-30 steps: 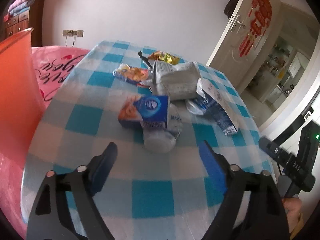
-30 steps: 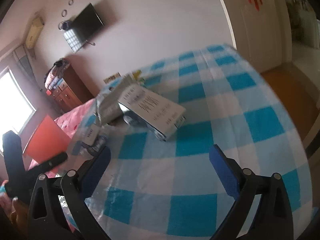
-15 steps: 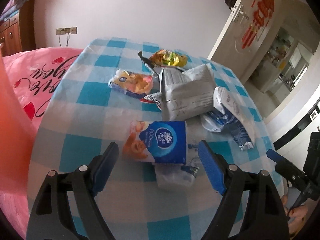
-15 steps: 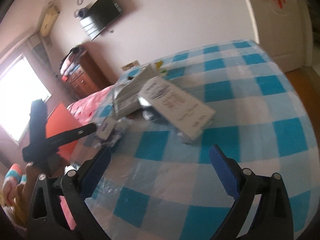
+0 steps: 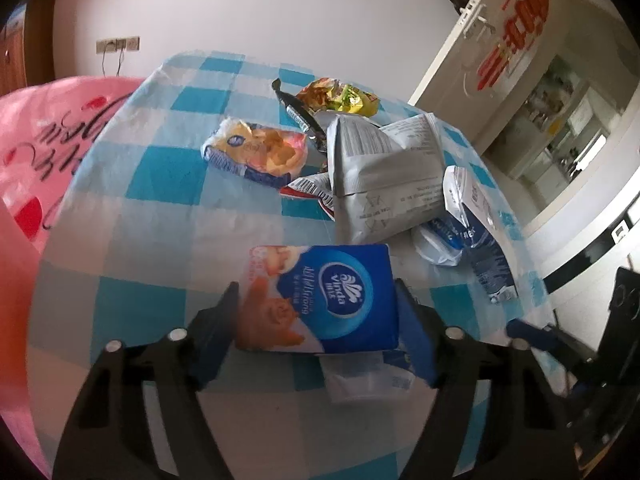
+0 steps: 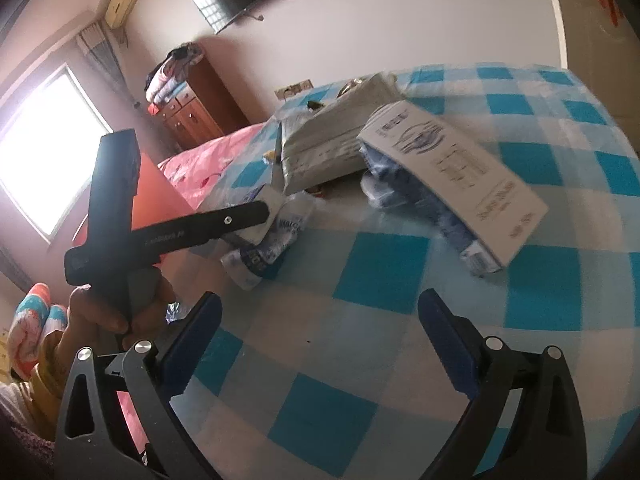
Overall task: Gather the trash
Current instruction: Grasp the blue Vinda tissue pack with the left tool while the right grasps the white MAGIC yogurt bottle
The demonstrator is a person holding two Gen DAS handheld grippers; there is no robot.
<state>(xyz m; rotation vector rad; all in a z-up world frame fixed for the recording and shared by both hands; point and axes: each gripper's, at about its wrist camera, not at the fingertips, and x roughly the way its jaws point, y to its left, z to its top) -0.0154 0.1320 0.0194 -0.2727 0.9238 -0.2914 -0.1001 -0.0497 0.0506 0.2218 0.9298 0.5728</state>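
My left gripper (image 5: 318, 320) has its jaws on either side of a blue and orange Vinda tissue pack (image 5: 320, 300) on the checked table; the pads look to touch its sides. Under the pack lies a crushed clear plastic bottle (image 5: 360, 380). Behind lie a grey bag (image 5: 384, 176), a yellow-blue snack wrapper (image 5: 256, 152), a gold wrapper (image 5: 340, 96) and a white-blue package (image 5: 476, 216). My right gripper (image 6: 320, 340) is open and empty over the tablecloth. The white-blue package (image 6: 452, 172) and grey bag (image 6: 328, 140) lie ahead of it.
The blue and white checked tablecloth (image 5: 160, 184) covers a round table. A pink bedspread (image 5: 44, 136) and an orange bin (image 6: 154, 192) are at the left. An open white door (image 5: 500, 40) is at the right. The left gripper's body (image 6: 120, 216) shows in the right wrist view.
My left gripper moved forward and its jaws narrowed around the tissue pack. My right gripper swung a little, bringing the left gripper's body closer in its view.
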